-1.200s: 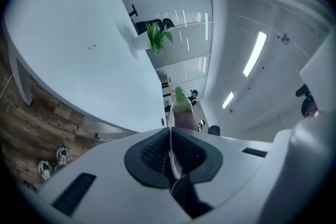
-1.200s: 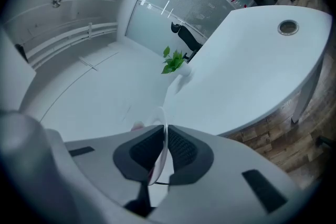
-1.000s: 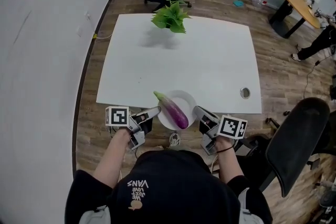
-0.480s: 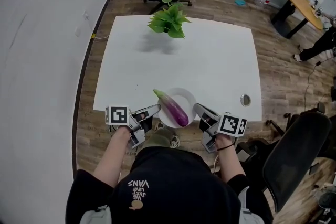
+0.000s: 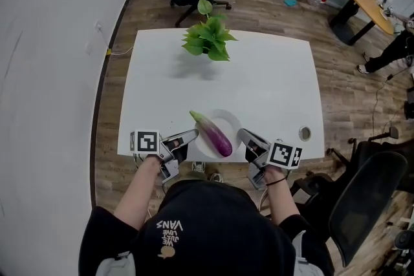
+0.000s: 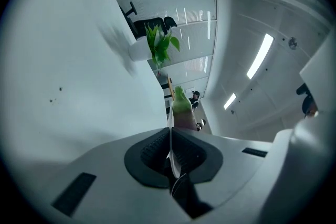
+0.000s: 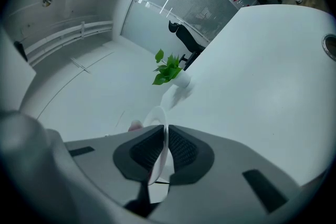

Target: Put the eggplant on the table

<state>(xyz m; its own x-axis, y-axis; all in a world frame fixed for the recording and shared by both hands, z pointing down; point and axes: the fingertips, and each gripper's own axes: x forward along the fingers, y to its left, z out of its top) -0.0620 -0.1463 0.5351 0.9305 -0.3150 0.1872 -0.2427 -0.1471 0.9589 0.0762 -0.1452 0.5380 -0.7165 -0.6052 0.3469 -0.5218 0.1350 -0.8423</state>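
Left gripper (image 5: 192,134) and right gripper (image 5: 242,134), fingers pinching the plate (image 5: 229,118) rim, have carried the eggplant (image 5: 213,132) further over the table (image 5: 265,74) at lower centre; set-down looks close.

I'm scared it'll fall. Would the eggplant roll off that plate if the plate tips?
Probably, yes: the eggplant is long, round and shiny, lying loose on the smooth plate, so a tilt could roll or slide it. It looks firm, unlikely to flop.

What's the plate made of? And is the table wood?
The plate looks like glazed ceramic or hard plastic: it is plain white and smooth with a thin rim, but I can't tell which. The table has a smooth matte white top, probably laminate or painted board. No wood grain shows.
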